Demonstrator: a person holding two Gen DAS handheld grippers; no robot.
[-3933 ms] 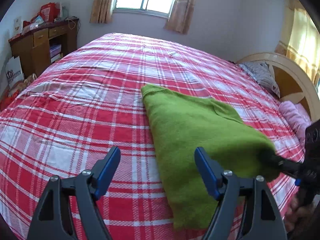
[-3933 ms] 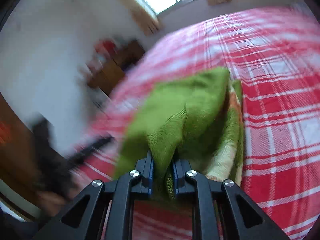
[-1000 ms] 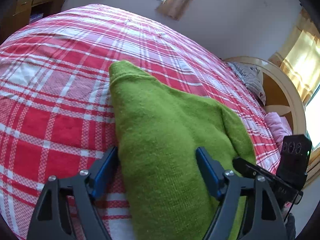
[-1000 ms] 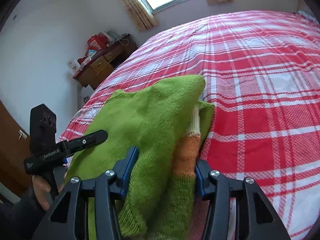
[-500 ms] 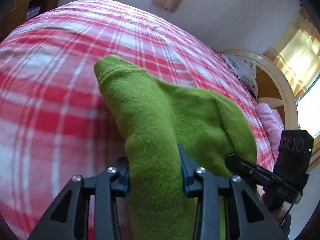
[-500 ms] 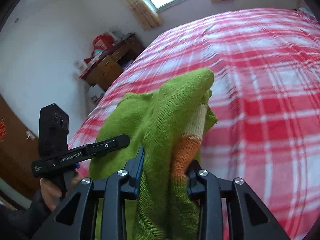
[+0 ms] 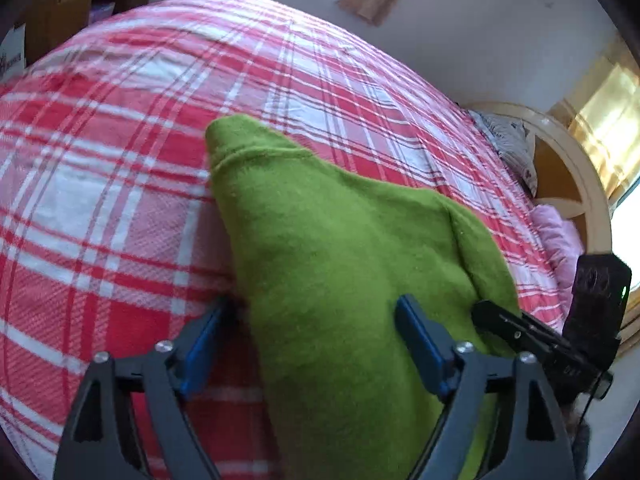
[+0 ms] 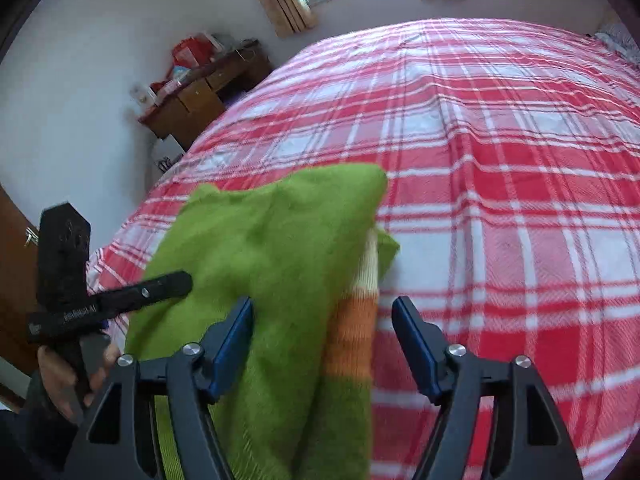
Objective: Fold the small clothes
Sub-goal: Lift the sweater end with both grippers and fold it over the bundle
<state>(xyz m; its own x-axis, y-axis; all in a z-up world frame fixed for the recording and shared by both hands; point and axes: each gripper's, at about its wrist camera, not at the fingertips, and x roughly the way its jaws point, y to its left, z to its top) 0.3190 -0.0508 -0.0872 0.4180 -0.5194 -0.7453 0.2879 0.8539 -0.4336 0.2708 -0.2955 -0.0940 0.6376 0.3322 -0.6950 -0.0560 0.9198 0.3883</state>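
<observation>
While spread wide, jaws just opened, left gripper (image 7: 316,344) straddles green sweater (image 7: 340,280) without pinching it. Likewise right gripper (image 8: 324,340), freshly opened, loose around the sweater's orange-striped fold. Farther out, toward twelve o'clock, sweater lying folded on red plaid bedspread (image 8: 500,152). At ten o'clock, wooden desk (image 8: 200,96).

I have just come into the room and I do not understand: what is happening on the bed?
A person is folding a small green sweater on a bed with a red plaid sheet, holding tongs in each hand. Both the left tongs and the right tongs have just been opening, and the sweater lies between their blue pads, released. The sweater is folded over, with an orange and cream stripe showing on the right side.
</observation>
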